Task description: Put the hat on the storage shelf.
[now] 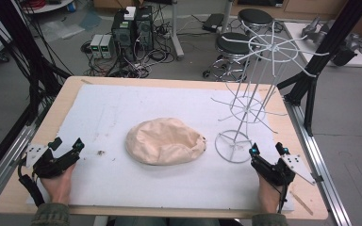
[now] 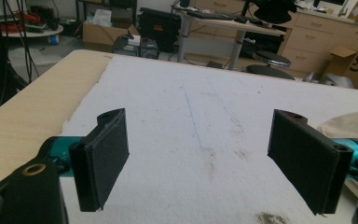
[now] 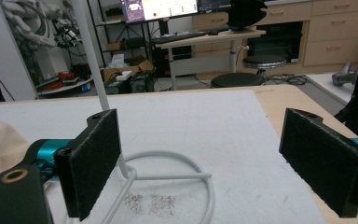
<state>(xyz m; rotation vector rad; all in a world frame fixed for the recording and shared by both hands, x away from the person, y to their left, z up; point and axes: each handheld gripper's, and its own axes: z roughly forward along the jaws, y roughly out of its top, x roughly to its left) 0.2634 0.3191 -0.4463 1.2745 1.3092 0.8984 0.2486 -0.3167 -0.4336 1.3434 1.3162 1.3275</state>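
Two grippers, left (image 1: 66,146) and right (image 1: 267,150), rest on counter (image 1: 70,94) | fingers apart, empty | flanking beige hat (image 1: 165,141), white wire rack (image 1: 250,103), likely ready to hang it.

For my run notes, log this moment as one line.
left gripper: open, empty | right gripper: open, empty, near rack base | beige hat: mid-table, untouched | white wire rack: upright, right of hat
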